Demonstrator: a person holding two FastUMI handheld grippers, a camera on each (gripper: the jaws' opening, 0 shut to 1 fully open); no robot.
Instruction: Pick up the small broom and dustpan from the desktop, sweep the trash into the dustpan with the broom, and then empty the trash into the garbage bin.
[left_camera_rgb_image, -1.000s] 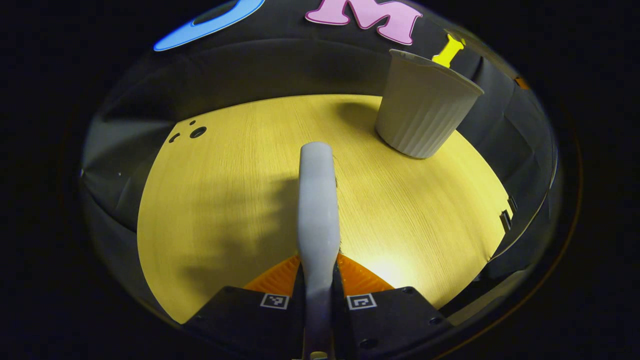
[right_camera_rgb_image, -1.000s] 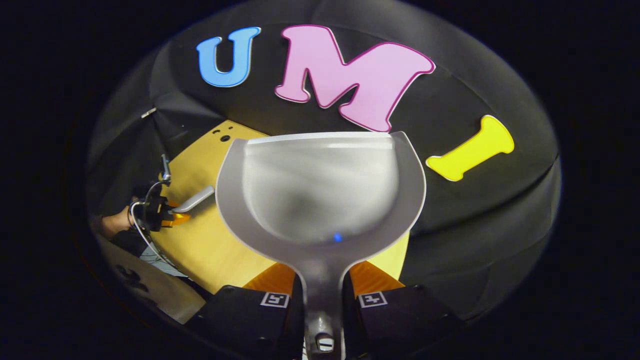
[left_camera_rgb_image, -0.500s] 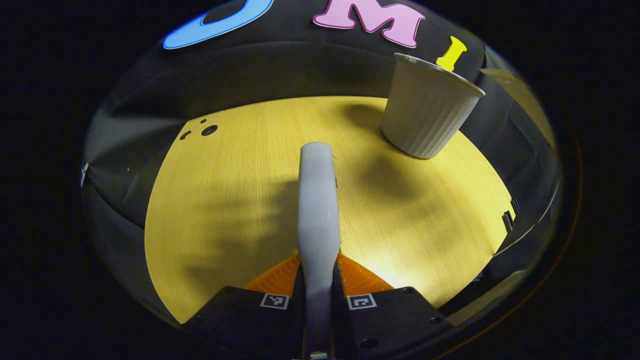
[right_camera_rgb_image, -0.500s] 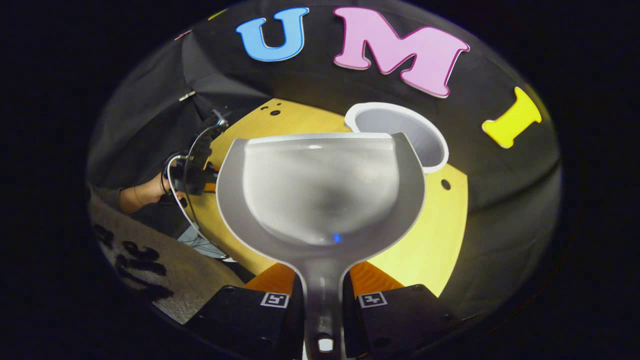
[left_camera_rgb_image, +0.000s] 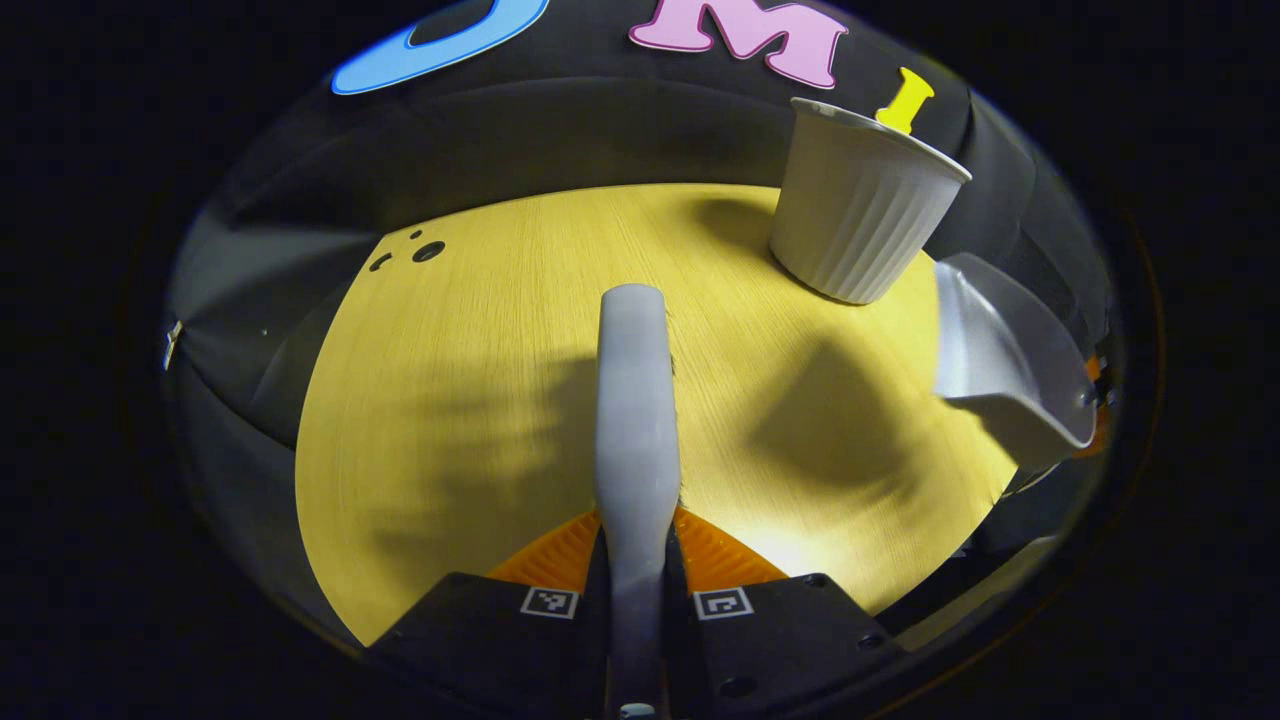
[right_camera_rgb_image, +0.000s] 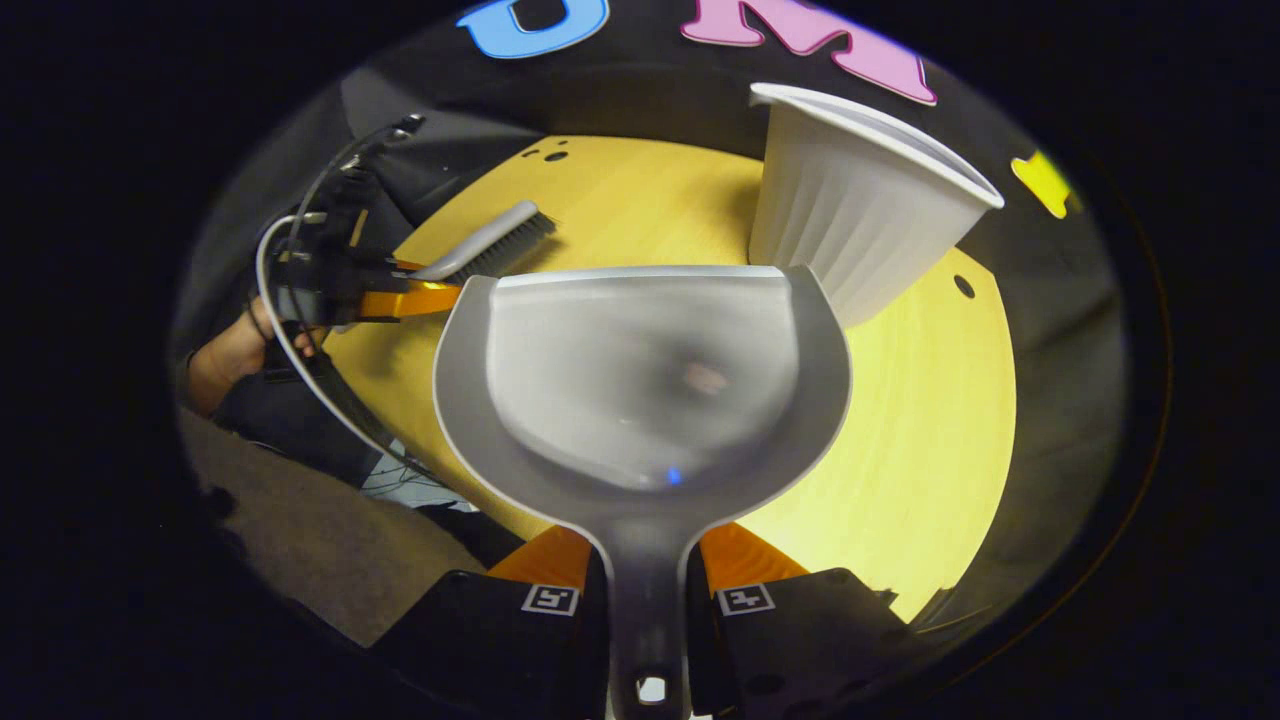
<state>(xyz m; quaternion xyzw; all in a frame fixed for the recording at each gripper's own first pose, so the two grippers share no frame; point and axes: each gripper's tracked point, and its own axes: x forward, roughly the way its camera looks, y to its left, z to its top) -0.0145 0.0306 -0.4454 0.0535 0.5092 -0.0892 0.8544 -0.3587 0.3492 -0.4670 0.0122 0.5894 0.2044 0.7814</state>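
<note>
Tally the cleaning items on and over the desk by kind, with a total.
Broom: 1
Dustpan: 1
Garbage bin: 1
Total: 3

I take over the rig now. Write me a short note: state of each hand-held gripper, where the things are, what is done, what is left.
Left hand-held gripper: shut on the small broom, held above the desktop.
Right hand-held gripper: shut on the dustpan handle, pan held in the air beside the white ribbed garbage bin.
Done: both tools are picked up. I see no trash on the desktop; the pan looks nearly empty, with a faint blurred spot inside.
Left: check the pan, tip any rest into the bin.
</note>
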